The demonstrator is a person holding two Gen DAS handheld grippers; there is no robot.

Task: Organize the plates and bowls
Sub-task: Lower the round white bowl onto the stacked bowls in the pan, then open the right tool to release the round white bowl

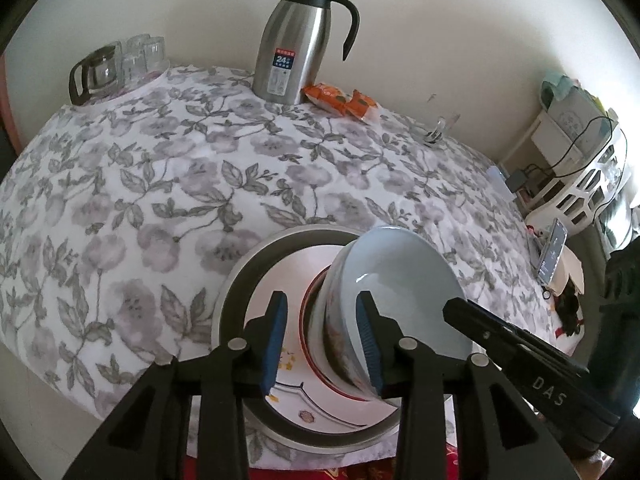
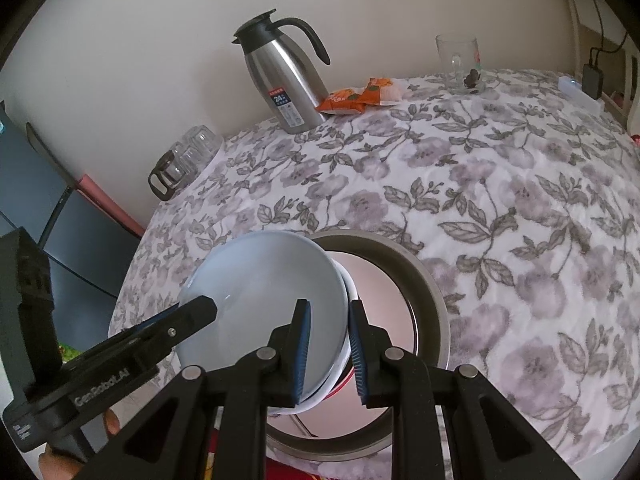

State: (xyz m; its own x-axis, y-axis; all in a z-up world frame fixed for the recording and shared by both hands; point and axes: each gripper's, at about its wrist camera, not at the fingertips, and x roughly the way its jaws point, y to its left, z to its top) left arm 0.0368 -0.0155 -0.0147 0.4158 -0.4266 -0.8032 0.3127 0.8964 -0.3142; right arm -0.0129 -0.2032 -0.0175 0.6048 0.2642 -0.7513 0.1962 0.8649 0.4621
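A pale wall backs a bench (image 1: 168, 184) draped in a cloth printed with grey flowers; at the near edge the right claw (image 2: 329, 356) is clamped narrow on the rim of a pale blue bowl (image 2: 264, 304), holding it tipped on its side, one pad inside and one outside; the left claw (image 1: 323, 344) straddles the opposite rim of the same bowl, its jaws partly apart, and whether its pads press cannot be told; the bowl leans into a red-rimmed bowl (image 1: 310, 320), which sits on a patterned plate (image 1: 292, 396) inside a wide grey-rimmed plate (image 1: 236, 280); to do the step well, lower the tilted bowl slowly until it lies level and centred in the bowl beneath, both rims steadied, letting go only once it rests; counted: two bowls and two plates in one stack; farther back, one steel jug (image 1: 296, 40), two orange snack packets (image 1: 340, 100), one glass mug (image 2: 460, 64), one glass pot (image 1: 96, 72) beside several upturned glasses, too blurred to count
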